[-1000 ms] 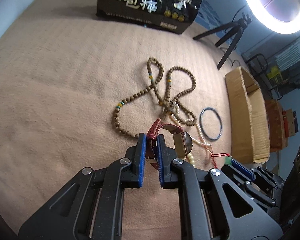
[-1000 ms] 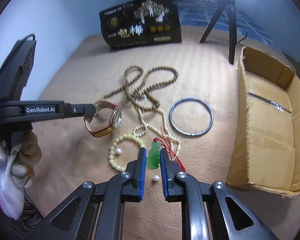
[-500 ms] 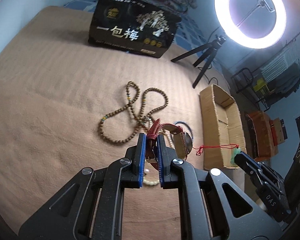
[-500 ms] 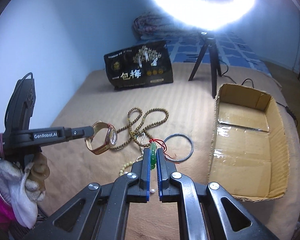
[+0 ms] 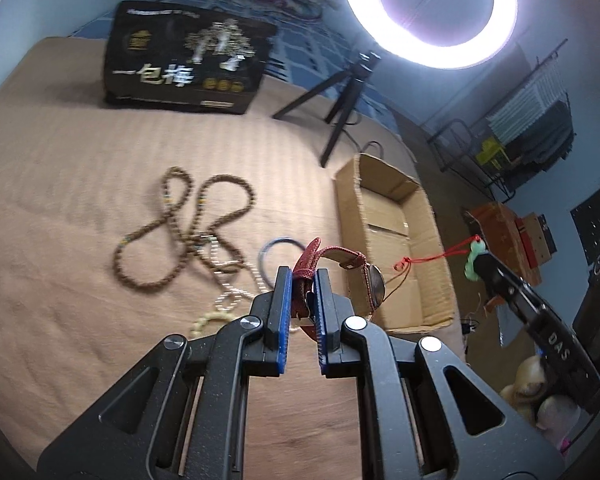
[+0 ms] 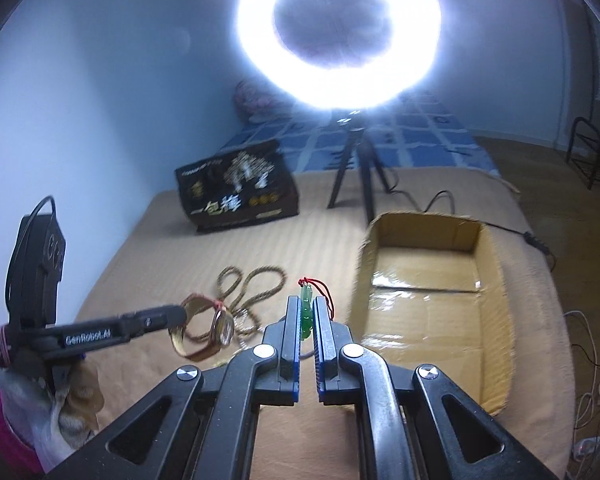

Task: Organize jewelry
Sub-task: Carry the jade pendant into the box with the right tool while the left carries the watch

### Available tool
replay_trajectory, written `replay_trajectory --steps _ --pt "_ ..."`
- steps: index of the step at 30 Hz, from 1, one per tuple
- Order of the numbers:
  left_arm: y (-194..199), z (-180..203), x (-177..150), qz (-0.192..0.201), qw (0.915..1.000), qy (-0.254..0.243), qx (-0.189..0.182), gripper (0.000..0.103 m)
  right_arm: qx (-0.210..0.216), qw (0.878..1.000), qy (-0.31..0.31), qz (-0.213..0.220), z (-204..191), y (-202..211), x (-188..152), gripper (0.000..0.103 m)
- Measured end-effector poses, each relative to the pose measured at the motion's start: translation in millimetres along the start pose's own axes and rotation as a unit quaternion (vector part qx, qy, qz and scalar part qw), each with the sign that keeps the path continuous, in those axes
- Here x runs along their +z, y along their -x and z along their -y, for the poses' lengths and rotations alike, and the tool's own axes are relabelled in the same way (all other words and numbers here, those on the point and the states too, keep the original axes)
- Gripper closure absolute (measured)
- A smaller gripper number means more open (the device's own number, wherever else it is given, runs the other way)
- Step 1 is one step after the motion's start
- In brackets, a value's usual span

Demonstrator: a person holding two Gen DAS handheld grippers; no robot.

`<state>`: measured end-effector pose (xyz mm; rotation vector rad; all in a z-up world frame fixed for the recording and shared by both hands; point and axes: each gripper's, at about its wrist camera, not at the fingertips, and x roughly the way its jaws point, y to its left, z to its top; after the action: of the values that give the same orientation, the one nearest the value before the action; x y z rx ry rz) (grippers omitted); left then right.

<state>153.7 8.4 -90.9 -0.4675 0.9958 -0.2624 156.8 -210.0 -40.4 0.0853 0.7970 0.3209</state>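
Left gripper [image 5: 303, 280] clamped on red strap of wristwatch [image 5: 374, 284], watch lifted clear of tan blanket [image 5: 60, 200], dial hanging just right of the blue pads, in front of the near end of the cardboard box. Below and left on blanket: brown bead necklace [image 5: 180, 228] looped, pearl strand [image 5: 228, 280] tangled across it, pale bead bracelet [image 5: 208, 320] partly hidden by the finger, blue bangle [image 5: 268, 252] behind the strap. Black printed box [image 5: 188, 60] far back, ring light [image 5: 432, 12] on tripod further right. Open cardboard box [image 6: 496, 280] right of the jewelry pile, nothing seen inside. Right gripper [image 6: 307, 316] clenched on green jade pendant [image 6: 306, 312], red cord [image 6: 320, 286] looping off its top, pendant held in the air left of the box.
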Motion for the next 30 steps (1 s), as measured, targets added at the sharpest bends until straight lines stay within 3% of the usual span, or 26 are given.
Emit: replay_trajectory --steps 15,30 --pt "-51.3 61.4 2.8 -0.03 0.9984 -0.035 -0.033 0.094 -0.073 0.996 -0.047 0.003 74.2 6.1 2.1 0.1" --pt "-105.1 94.1 -15.9 -0.07 0.9948 -0.068 -0.028 0.094 -0.097 0.991 -0.079 -0.038 115.6 -9.2 -14.9 0.1"
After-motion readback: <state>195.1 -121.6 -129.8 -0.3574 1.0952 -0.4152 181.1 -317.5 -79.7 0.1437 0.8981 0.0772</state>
